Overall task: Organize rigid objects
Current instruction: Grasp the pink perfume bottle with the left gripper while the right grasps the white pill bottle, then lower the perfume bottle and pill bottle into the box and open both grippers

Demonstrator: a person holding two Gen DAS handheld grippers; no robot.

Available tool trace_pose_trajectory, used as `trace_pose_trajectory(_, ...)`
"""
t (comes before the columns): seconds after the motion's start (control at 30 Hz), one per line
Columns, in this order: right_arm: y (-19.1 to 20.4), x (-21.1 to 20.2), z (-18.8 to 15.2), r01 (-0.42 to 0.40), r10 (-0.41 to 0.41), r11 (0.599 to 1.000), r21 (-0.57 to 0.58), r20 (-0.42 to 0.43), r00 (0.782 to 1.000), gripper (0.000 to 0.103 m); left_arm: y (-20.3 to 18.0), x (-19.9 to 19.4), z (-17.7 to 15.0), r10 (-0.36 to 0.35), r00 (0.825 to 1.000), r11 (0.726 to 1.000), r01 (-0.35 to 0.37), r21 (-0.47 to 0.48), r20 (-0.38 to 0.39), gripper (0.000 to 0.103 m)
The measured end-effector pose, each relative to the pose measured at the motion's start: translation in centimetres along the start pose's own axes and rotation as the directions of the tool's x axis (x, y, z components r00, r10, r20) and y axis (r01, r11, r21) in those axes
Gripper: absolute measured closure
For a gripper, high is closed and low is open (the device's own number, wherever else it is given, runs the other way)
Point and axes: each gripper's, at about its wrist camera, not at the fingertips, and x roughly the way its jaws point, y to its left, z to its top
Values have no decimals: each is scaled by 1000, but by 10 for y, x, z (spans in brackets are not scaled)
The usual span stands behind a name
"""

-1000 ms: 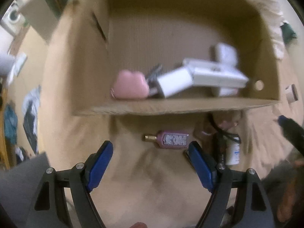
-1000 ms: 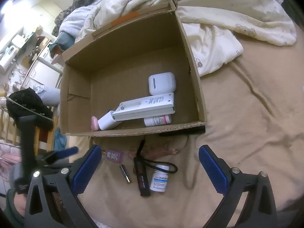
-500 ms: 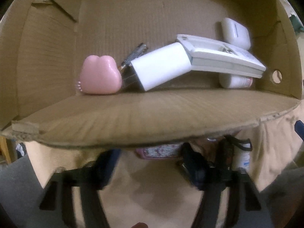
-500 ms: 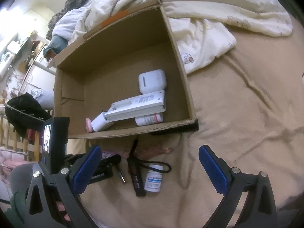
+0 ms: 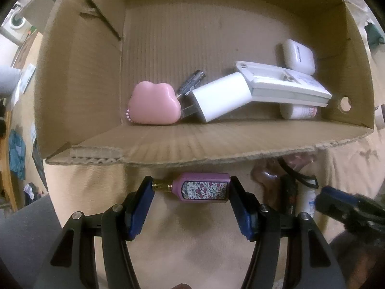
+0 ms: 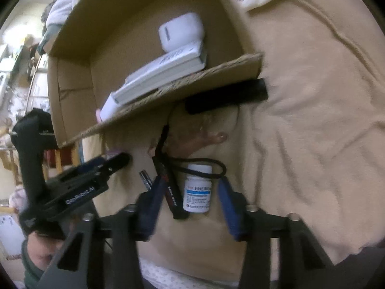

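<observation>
Pink perfume bottle (image 5: 203, 190) lengthwise in left claw (image 5: 190, 190), clamped end to end; white pill bottle (image 6: 197, 187) between closing right claw (image 6: 190, 192) pads.

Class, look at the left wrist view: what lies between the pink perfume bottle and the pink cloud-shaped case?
The cardboard box's near wall stands between them: the pink perfume bottle lies outside on the beige sheet, the pink cloud-shaped case inside. The left wrist view shows this.

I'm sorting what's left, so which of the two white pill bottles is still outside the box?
The blue-labelled bottle, lying on the bedsheet between the closing right gripper fingers. The red-labelled bottle is inside the box.
</observation>
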Motion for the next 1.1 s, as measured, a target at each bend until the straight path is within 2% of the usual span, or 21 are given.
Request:
trace_pose_trajectory(0.3,6,36,-1,110,-115,992,-62,-81,990,66,10,-8,-3,8,1000,1000,-8,-5,12,44)
trace_pose_trajectory(0.4,13,39,-3,152,-160,983,-106,-69,985,73,6,-7,-5,13,1000,1000,-13,-10,19,44)
trace_pose_trajectory(0.5,19,37,-8,168,-178,975,-146,-52,983,74,4,-8,-9,20,999,1000,-19,-14,27,44)
trace_pose_trajectory(0.7,32,32,-30,154,-165,971,-181,-48,985,75,13,-17,-22,22,999,1000,-22,-12,33,44)
trace_pose_trajectory(0.8,37,26,-44,140,-152,971,-193,-48,987,75,17,-26,-30,-3,999,1000,3,-9,43,44)
trace_pose_trajectory(0.9,38,18,-53,119,-128,975,-190,-34,991,75,23,-45,-41,-7,997,1000,7,-6,81,44)
trace_pose_trajectory(1.1,47,-25,-54,62,-48,973,-222,67,997,75,31,-82,-47,-15,989,1000,19,-23,145,44)
